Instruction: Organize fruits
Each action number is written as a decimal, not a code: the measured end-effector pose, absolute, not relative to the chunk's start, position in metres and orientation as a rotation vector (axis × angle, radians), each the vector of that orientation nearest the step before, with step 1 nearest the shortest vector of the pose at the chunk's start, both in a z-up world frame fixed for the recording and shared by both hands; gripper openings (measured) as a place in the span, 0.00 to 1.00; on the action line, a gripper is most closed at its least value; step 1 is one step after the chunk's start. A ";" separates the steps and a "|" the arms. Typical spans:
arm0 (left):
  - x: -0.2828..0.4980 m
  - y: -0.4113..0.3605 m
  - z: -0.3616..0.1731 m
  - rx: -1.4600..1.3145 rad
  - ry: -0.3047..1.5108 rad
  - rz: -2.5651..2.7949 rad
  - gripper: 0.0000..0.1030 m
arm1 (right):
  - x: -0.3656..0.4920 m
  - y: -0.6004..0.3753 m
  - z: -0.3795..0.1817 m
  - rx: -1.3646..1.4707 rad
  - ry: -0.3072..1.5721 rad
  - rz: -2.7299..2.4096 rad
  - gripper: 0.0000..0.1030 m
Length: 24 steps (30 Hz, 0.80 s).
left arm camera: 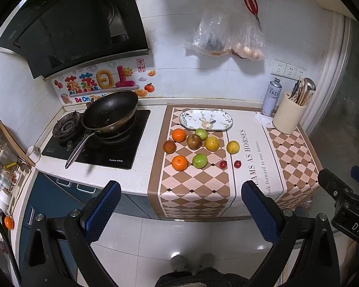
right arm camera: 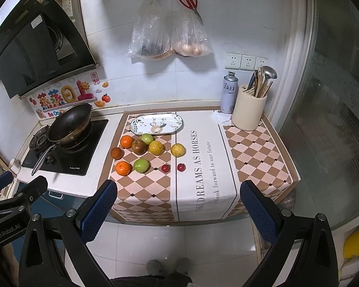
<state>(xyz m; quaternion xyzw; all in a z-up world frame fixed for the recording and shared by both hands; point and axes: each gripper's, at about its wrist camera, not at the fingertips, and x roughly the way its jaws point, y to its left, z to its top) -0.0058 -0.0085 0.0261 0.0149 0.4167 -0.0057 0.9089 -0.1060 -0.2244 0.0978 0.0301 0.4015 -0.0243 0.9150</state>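
At far left, a wok (left arm camera: 110,111) sits on the black stove (left arm camera: 122,153), well apart from the fruits. The fruits (right arm camera: 141,151) lie clustered on the left half of the checkered mat (right arm camera: 251,153), just in front of the oval plate (right arm camera: 177,122); bare mat extends rightward to the utensil holder (right arm camera: 247,110). The left gripper (left arm camera: 180,211) and right gripper (right arm camera: 178,211) hover off the counter's front edge, jaws apart, holding nothing.
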 end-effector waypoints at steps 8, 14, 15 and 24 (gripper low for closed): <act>-0.004 -0.009 0.026 0.031 0.856 -0.013 1.00 | -0.103 -0.224 0.099 0.062 0.824 -0.051 1.00; -0.005 -0.007 0.026 0.028 0.853 -0.013 1.00 | -0.104 -0.223 0.098 0.060 0.823 -0.049 1.00; -0.006 -0.007 0.025 0.029 0.852 -0.012 1.00 | -0.104 -0.223 0.098 0.061 0.822 -0.050 1.00; -0.007 -0.007 0.025 0.029 0.849 -0.012 1.00 | -0.104 -0.222 0.098 0.065 0.821 -0.051 1.00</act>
